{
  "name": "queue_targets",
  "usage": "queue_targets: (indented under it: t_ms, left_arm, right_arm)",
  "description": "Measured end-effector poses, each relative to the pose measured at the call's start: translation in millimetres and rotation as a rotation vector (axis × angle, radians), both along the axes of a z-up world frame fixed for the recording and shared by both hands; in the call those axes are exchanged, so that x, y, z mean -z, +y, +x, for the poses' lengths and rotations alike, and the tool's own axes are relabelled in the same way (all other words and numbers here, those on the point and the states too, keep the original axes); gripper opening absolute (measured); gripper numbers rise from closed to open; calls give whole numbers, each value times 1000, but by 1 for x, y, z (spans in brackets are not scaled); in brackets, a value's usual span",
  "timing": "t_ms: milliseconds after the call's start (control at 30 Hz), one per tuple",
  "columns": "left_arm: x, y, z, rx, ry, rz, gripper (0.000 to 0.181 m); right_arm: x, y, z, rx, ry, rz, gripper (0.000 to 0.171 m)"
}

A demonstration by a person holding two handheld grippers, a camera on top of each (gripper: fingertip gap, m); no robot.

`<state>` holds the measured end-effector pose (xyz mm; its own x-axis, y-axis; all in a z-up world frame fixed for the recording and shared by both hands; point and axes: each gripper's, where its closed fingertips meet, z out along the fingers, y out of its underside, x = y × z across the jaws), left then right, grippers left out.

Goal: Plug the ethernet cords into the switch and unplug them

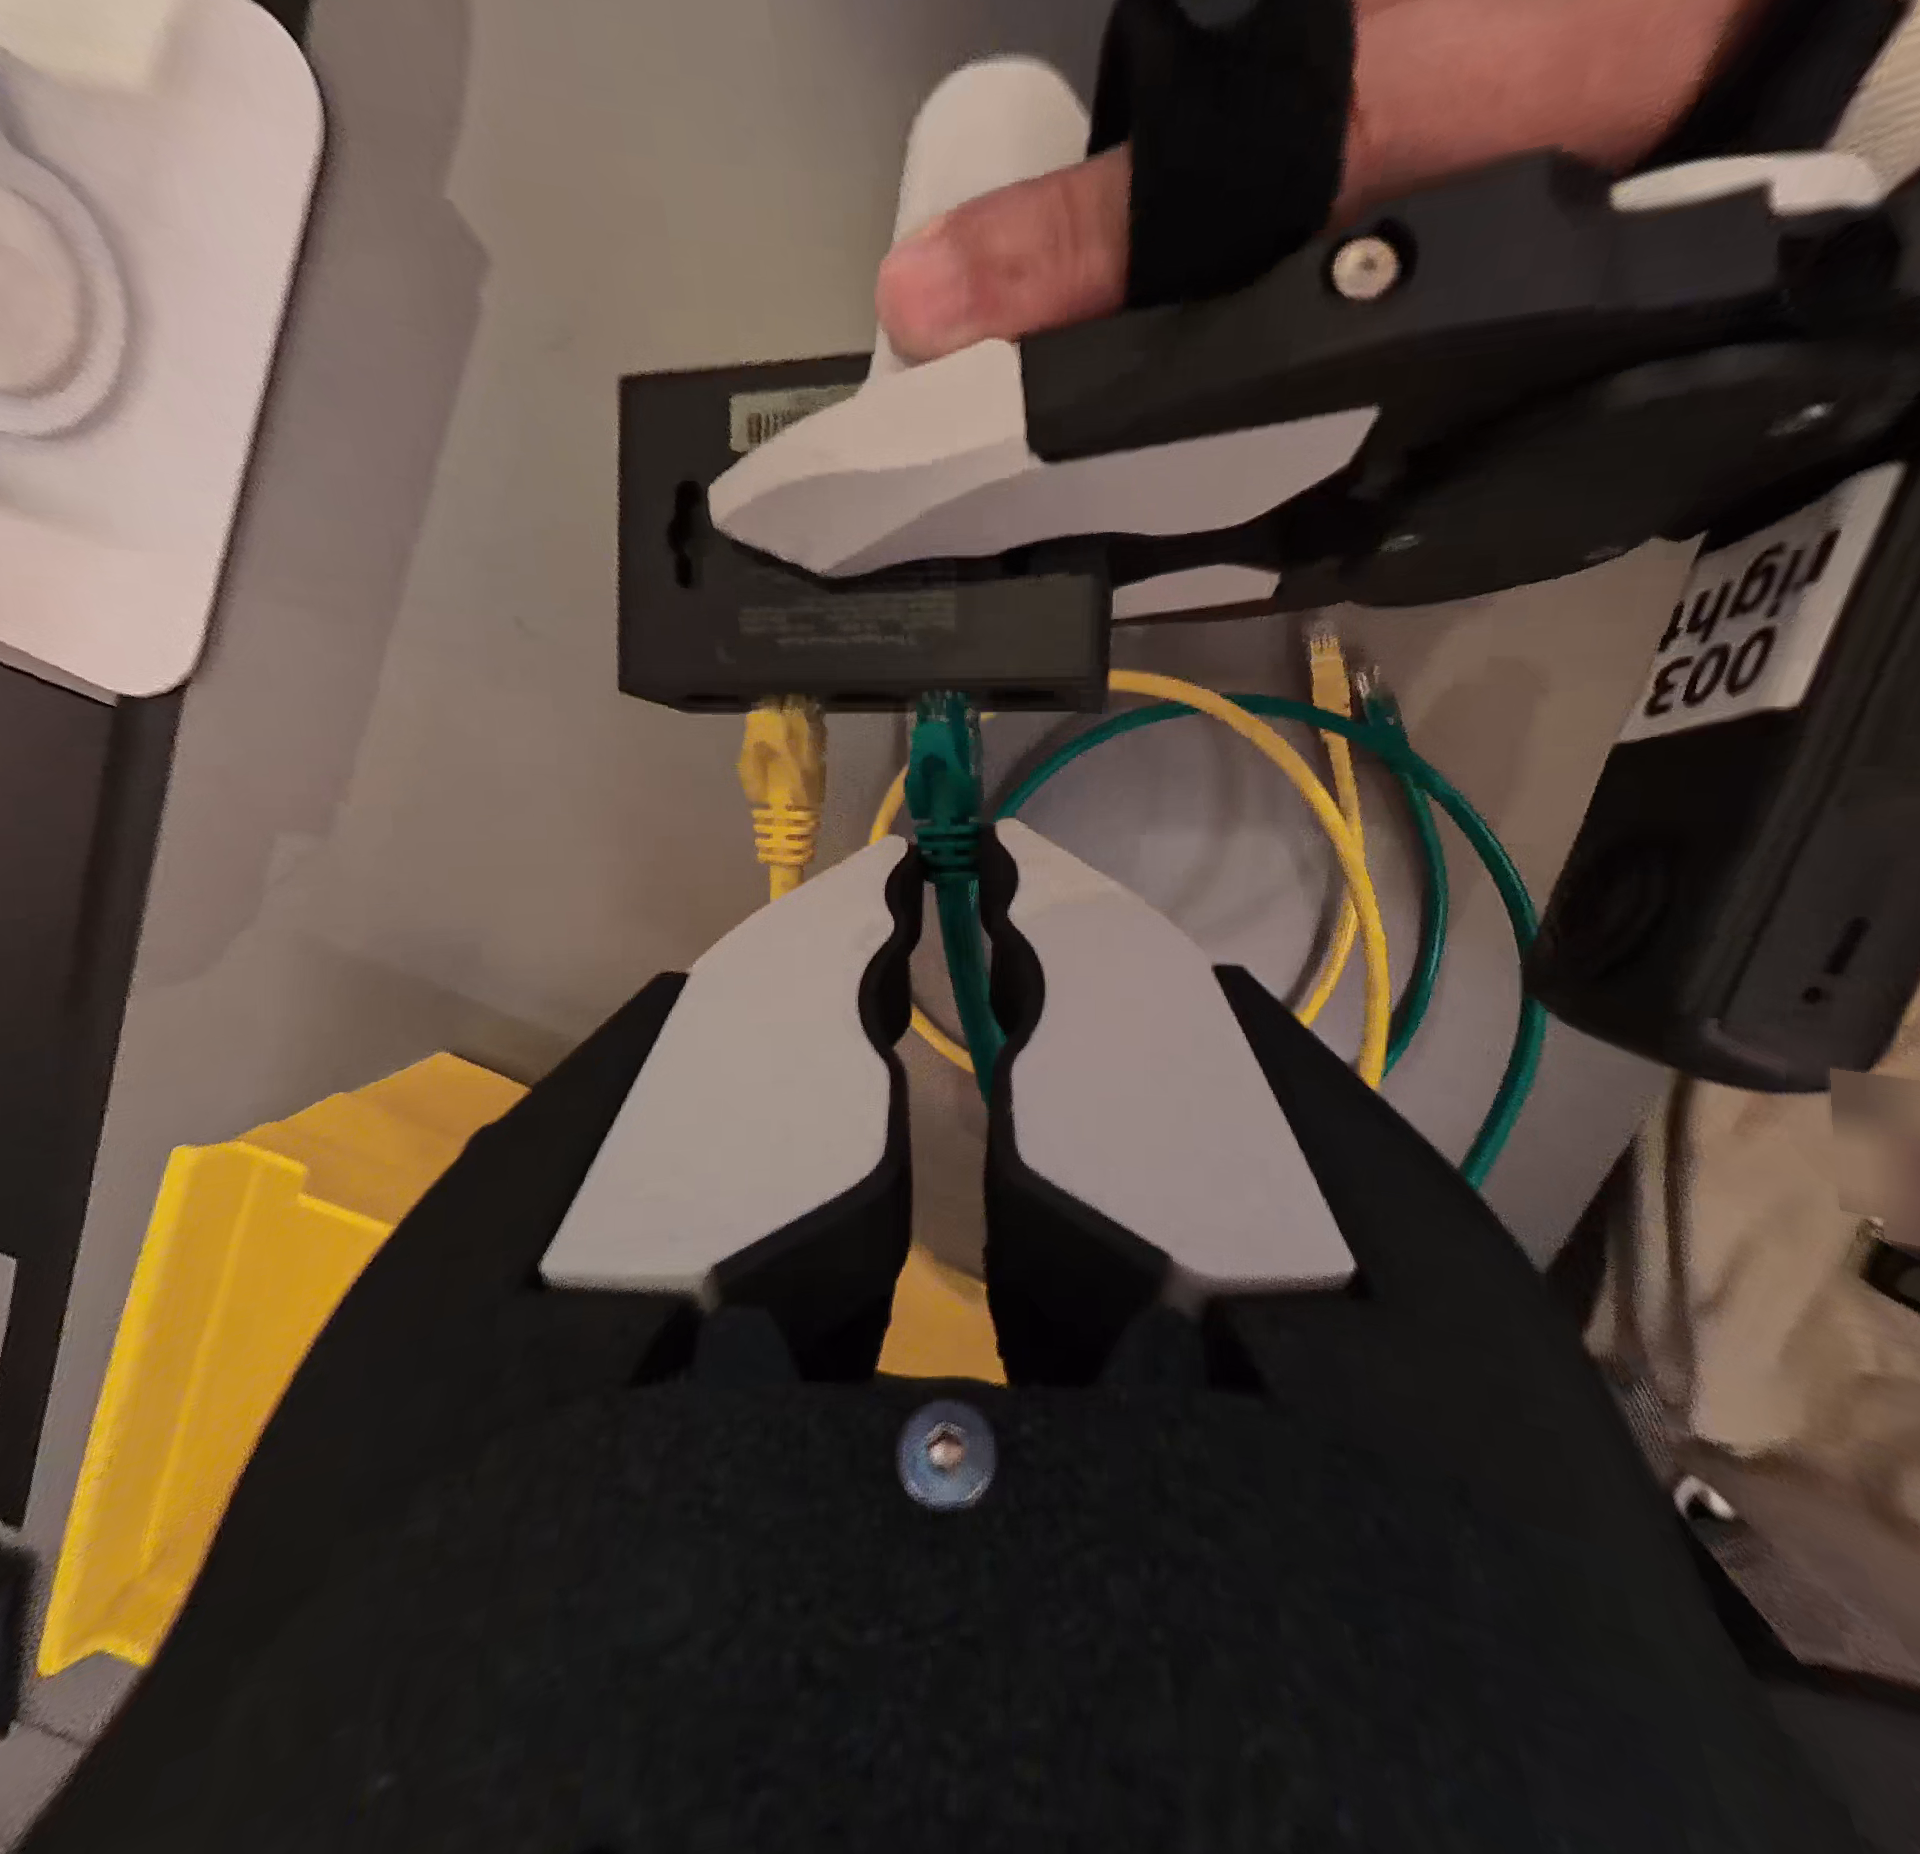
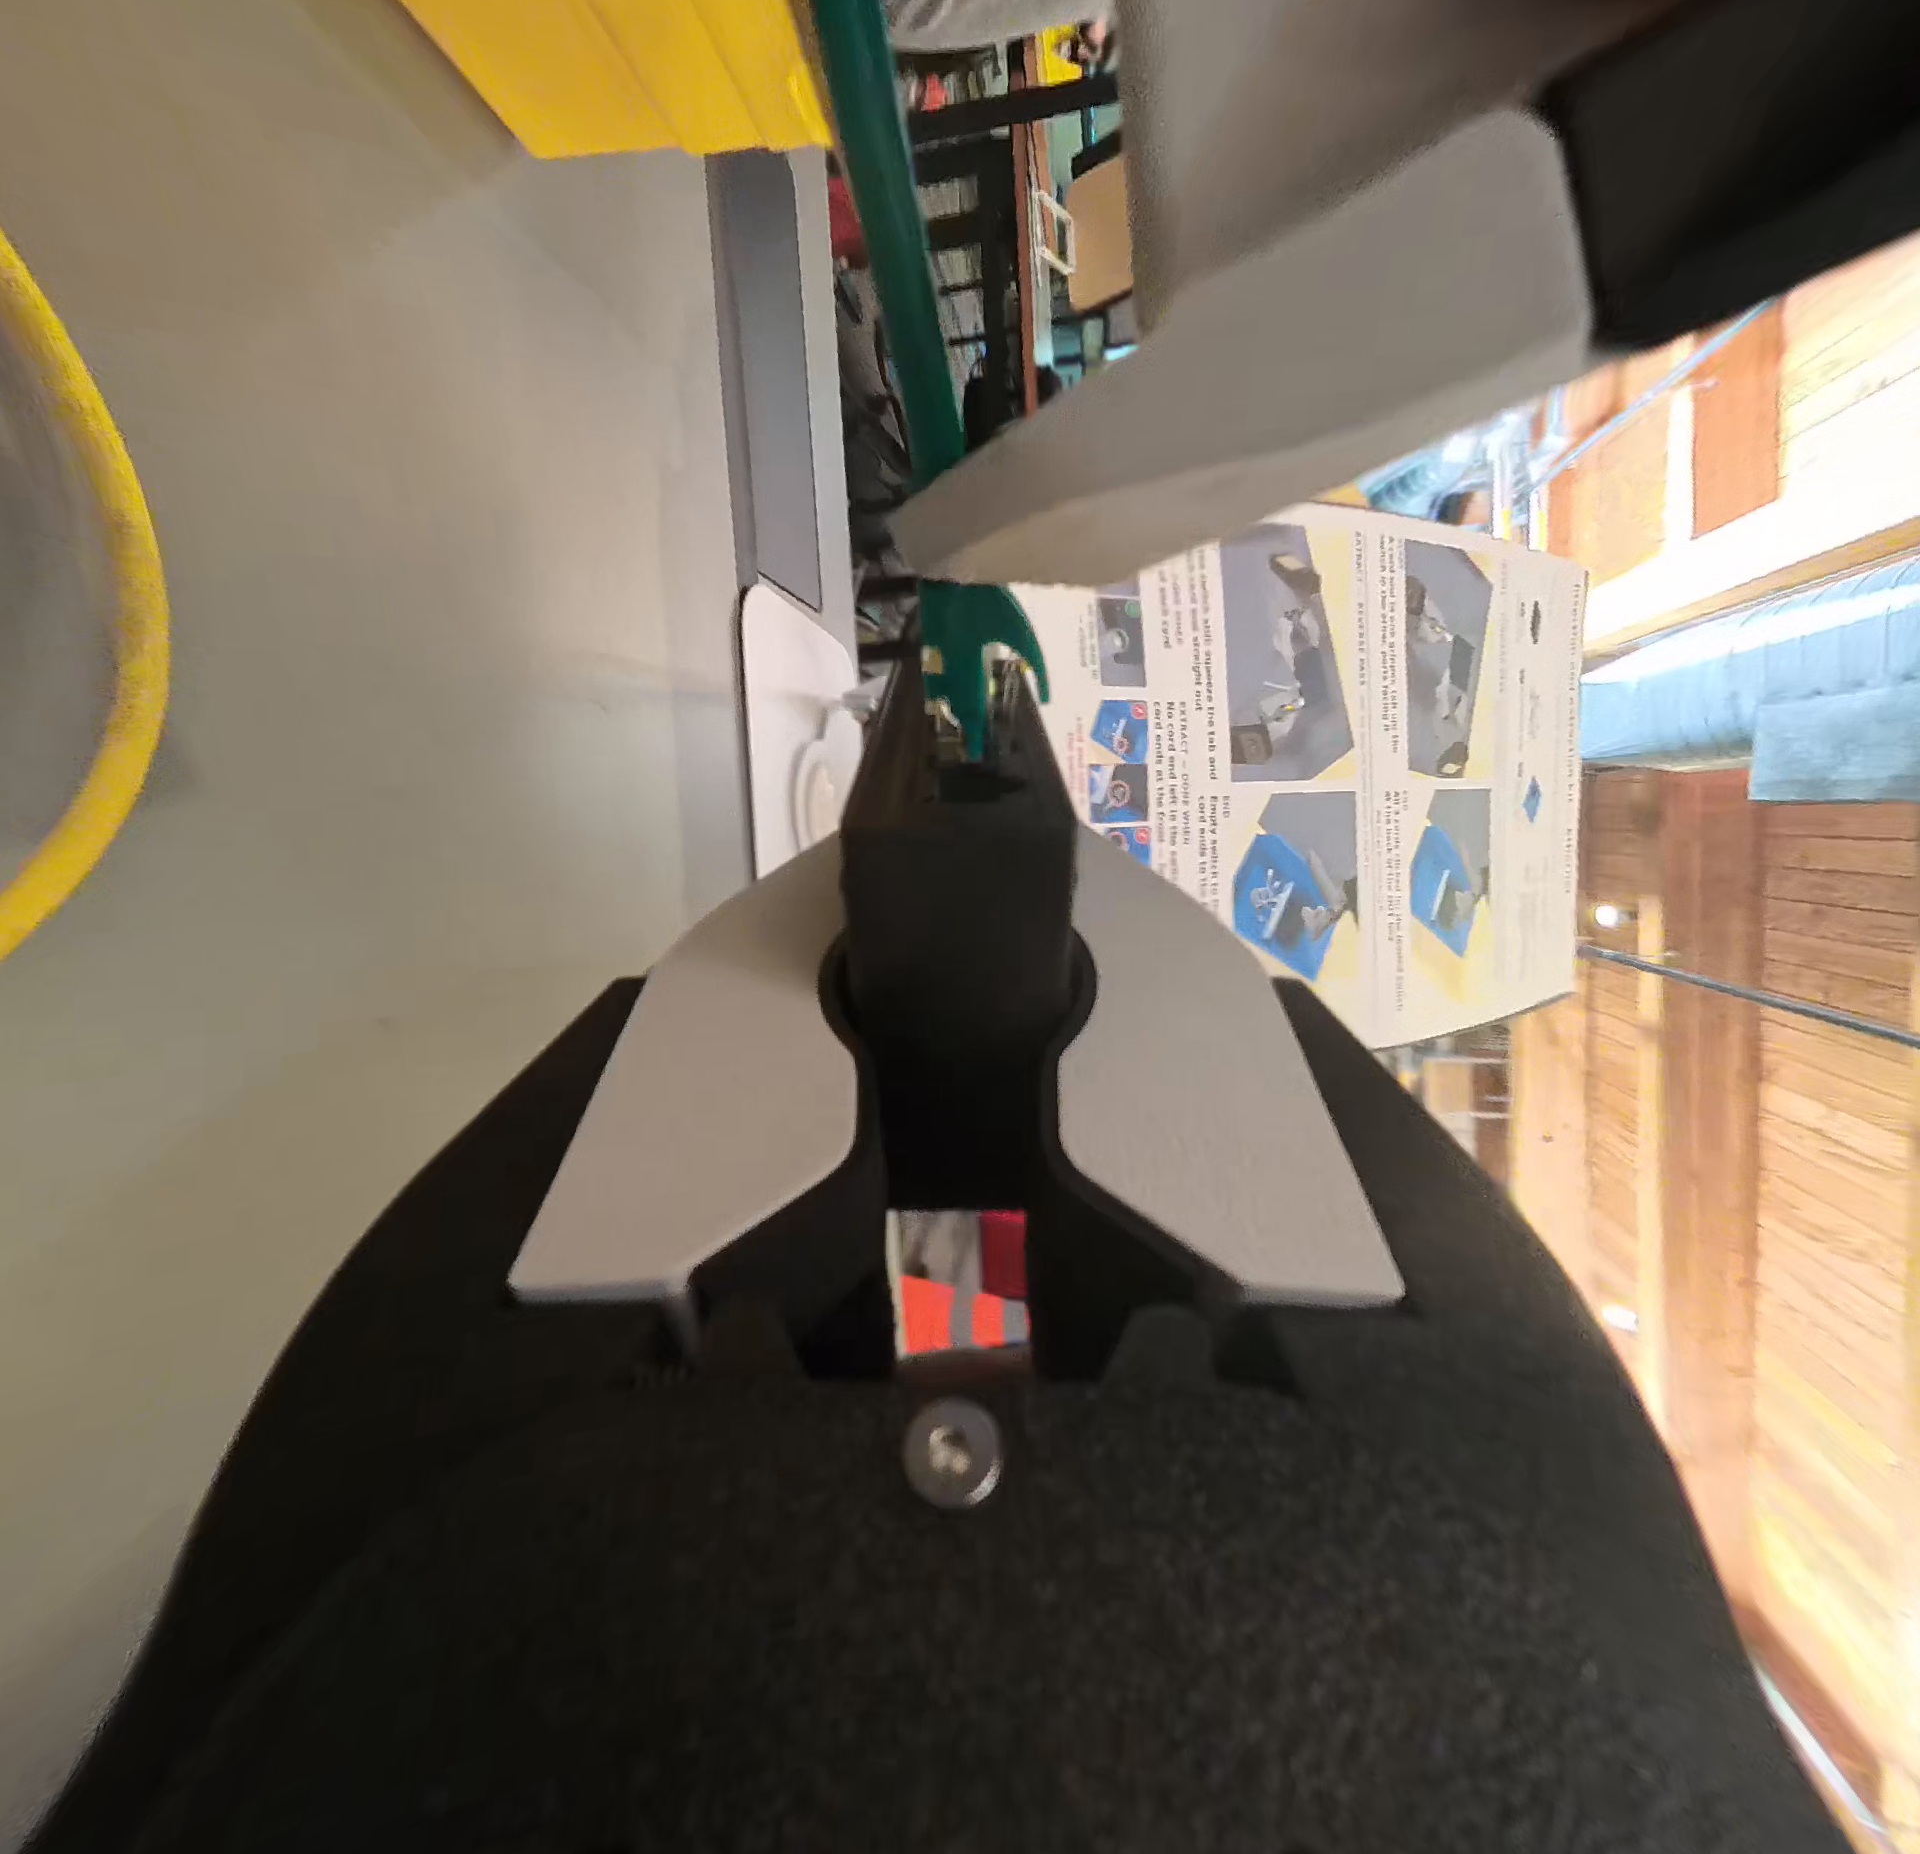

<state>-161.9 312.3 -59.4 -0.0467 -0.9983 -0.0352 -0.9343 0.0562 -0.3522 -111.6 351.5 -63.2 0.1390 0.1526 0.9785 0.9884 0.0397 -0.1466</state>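
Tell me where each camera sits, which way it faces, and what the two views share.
Left wrist view: sits on the left gripper, looking along its fingers at the switch's port side; the fingers close on the green cord, the yellow cord is plugged beside it, and a hand shows with the right gripper across the switch.
Right wrist view: sits on the right gripper, rolled sideways, looking along the switch it clamps towards a poster.
Shared: switch, green cord, yellow cord, each other's gripper.
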Motion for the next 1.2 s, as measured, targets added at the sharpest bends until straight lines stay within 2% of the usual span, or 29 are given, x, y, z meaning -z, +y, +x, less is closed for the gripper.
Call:
queue_targets:
  t_ms: [133,267,400,667,800,1200]
  left_arm:
    - [-15,-6,3,33,-138,32,8]
    - [-19,-13,3,43,-221,52,8]
    - [-25,-15,6,-13,-329,79,8]
    - [-25,-12,9,-126,-455,191,9]
    - [-31,-13,12,-218,-594,200,11]
    - [-37,-20,-6,-235,-630,274,9]
  right_arm:
    - [-6,-2,-2,-51,142,-13,29]
    - [-8,-4,-7,-93,187,-12,29]
    - [-9,-4,-8,-114,272,-22,29]
    - [-5,-2,-6,-117,307,-58,30]
    - [-10,-2,-3,-133,346,-39,30]
    - [-13,-8,-14,-176,351,-32,30]
